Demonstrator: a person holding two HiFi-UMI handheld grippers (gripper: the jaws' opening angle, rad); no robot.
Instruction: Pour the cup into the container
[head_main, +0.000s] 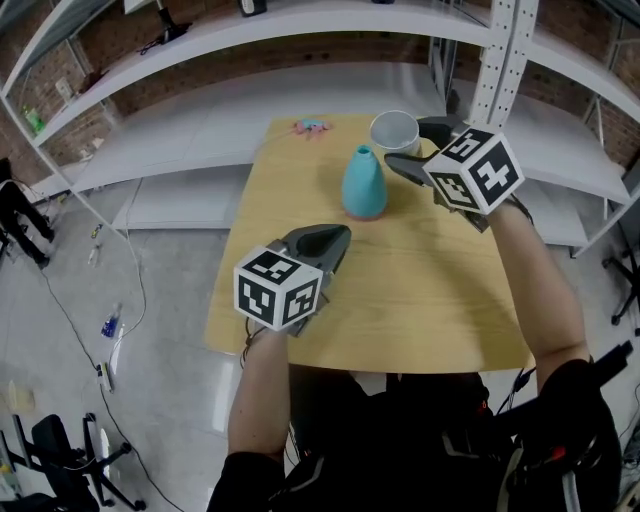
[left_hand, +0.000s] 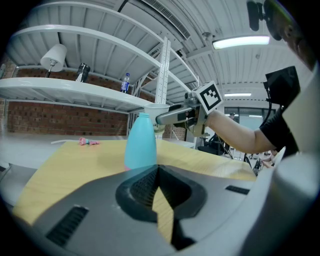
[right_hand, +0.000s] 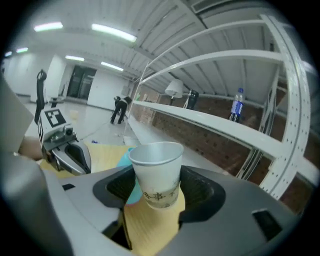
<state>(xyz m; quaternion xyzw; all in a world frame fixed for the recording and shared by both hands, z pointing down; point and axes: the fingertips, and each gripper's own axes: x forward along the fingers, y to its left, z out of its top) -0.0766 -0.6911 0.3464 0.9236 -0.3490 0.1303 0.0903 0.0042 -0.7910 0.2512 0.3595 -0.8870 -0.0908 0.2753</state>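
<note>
A white paper cup (head_main: 395, 130) is held up off the wooden table (head_main: 420, 300), with my right gripper (head_main: 408, 143) shut on its lower half. In the right gripper view the cup (right_hand: 156, 172) stands upright between the jaws of the right gripper (right_hand: 156, 187), and its contents are hidden. The teal narrow-necked container (head_main: 364, 183) stands on the table just left of the cup. In the left gripper view the cup (left_hand: 156, 107) hangs at about the height of the mouth of the container (left_hand: 141, 142). My left gripper (head_main: 343, 238) is shut and empty, hovering in front of the container.
A small pink object (head_main: 311, 126) lies at the table's far edge. White metal shelving (head_main: 250, 60) runs behind and to the right of the table, its upright post (head_main: 500, 60) close behind the cup. Cables and gear lie on the floor (head_main: 110, 330) at the left.
</note>
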